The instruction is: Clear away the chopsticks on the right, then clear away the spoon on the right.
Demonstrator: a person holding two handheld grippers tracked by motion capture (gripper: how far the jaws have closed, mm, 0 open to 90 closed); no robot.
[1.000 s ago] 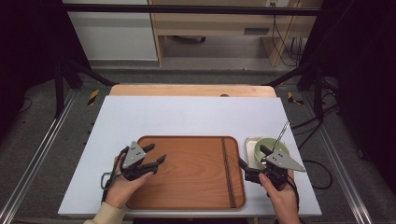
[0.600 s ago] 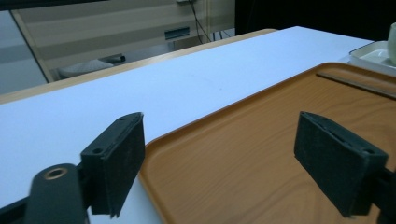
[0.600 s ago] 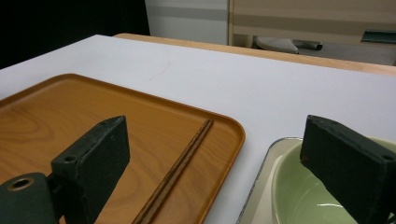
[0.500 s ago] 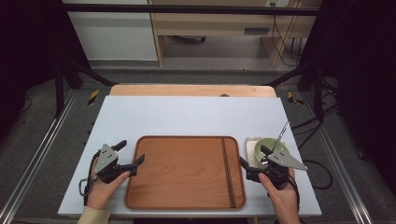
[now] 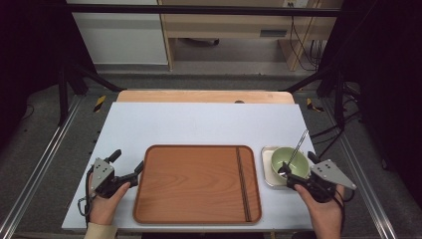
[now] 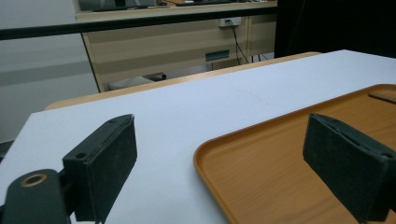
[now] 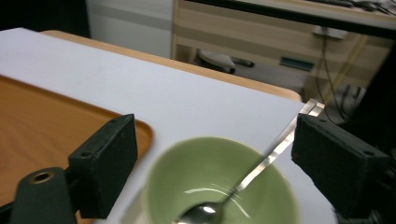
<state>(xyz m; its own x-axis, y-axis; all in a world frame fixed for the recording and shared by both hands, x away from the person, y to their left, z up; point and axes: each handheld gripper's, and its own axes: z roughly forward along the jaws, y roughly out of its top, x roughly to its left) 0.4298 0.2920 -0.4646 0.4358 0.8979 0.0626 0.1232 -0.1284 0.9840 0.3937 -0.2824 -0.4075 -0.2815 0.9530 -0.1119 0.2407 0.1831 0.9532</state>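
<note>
We see a rectangular brown wooden tray [image 5: 196, 181] with rounded corners lying at the near middle of the white-topped table [image 5: 209, 122]. A dark groove runs along the tray's right side.

Just right of the tray stands a pale green round bowl [image 5: 289, 162], resting on a small white square dish [image 5: 265, 169]. A slim metal spoon [image 5: 297, 148] sits in the bowl, its handle leaning up and away to the far right over the rim. In the right gripper view the spoon's bowl end lies at the bottom of the green bowl [image 7: 219, 186], and the handle [image 7: 275, 149] rises toward the right jaw.

The left hand-held gripper [image 5: 133, 176] lies low at the near left of the table, just beside the tray's left edge. Its jaws stand wide apart and hold nothing; in the left gripper view the tray's rounded corner [image 6: 280, 163] sits between them.

The right hand-held gripper [image 5: 287, 175] is at the near right, touching or just at the near rim of the bowl. Its jaws are also spread wide, with the bowl between them, and they grip nothing.
</note>
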